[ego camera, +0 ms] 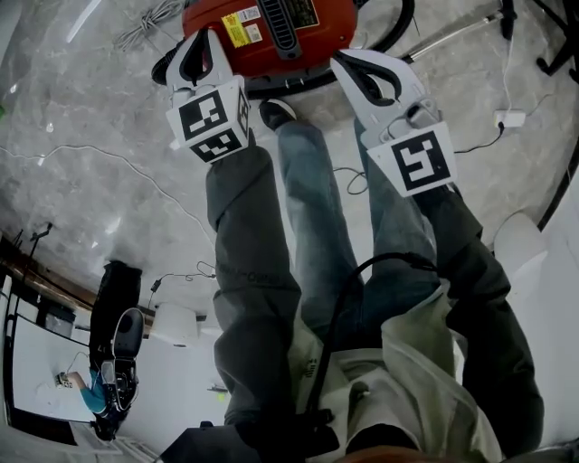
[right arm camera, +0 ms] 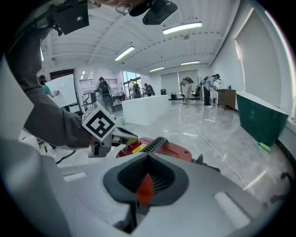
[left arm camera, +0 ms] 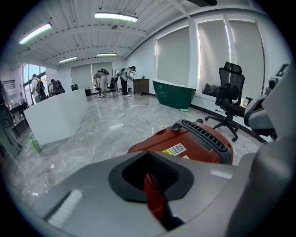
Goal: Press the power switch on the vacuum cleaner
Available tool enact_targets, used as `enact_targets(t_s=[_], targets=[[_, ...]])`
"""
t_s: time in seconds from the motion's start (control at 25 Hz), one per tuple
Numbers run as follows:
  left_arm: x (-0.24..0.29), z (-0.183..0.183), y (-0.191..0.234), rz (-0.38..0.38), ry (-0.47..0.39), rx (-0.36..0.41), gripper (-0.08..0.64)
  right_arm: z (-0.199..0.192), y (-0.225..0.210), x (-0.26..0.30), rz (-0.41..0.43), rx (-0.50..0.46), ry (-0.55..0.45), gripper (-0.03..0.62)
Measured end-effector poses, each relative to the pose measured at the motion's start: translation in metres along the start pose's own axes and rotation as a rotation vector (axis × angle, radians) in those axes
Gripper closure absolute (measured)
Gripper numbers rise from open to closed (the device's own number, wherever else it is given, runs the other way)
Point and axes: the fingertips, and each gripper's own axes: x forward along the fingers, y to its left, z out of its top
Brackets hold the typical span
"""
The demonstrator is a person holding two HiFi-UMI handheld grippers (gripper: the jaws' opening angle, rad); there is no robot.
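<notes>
While left gripper (ego camera: 201, 43) and right gripper (ego camera: 349, 66) hover, jaws together, vacuum cleaner (ego camera: 333, 25) just ahead

Wears dark grey sleeves (ego camera: 249, 271) on both arms, blue jeans (ego camera: 317, 208), a pale cream jacket (ego camera: 421, 362) and a dark shoe (ego camera: 276, 112) with a white sole. Has a left gripper (ego camera: 197, 42) and a right gripper (ego camera: 355, 65) of light grey plastic, lined inside with black ribbed pads (right arm camera: 115, 183). Bears on each a white cube (ego camera: 213, 122) with black square markers. Trails a black cable (ego camera: 336, 316) over the jacket.
</notes>
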Motion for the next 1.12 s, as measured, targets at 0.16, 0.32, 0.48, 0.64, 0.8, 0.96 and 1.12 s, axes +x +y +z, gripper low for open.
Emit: enact_targets(t_s=[0.16,0.32,0.48,0.64,0.8,0.96,1.12], targets=[[0.0,0.0,0.0,0.005,-0.014,-0.011,0.557,0.019,0.008,0.025,0.032,-0.008,-0.063,0.591],[0.0,0.0,0.001,0.007,-0.026,-0.021,0.558,0.023,0.008,0.031,0.032,0.018,-0.08,0.591],[0.005,-0.002,0.0,-0.003,0.021,0.022,0.563,0.023,0.011,0.033,0.042,0.013,-0.083,0.591],[0.012,-0.003,-0.003,-0.061,0.092,0.052,0.572,0.023,0.016,0.033,0.05,0.012,-0.082,0.591],[0.01,-0.003,-0.002,-0.055,0.047,0.023,0.571,0.022,0.019,0.032,0.052,0.016,-0.08,0.591],[0.0,-0.003,-0.005,-0.031,-0.034,-0.072,0.564,0.021,0.019,0.029,0.058,0.024,-0.085,0.591],[-0.03,-0.013,-0.039,-0.081,-0.097,-0.079,0.557,0.016,0.016,0.017,0.083,0.038,-0.109,0.591]])
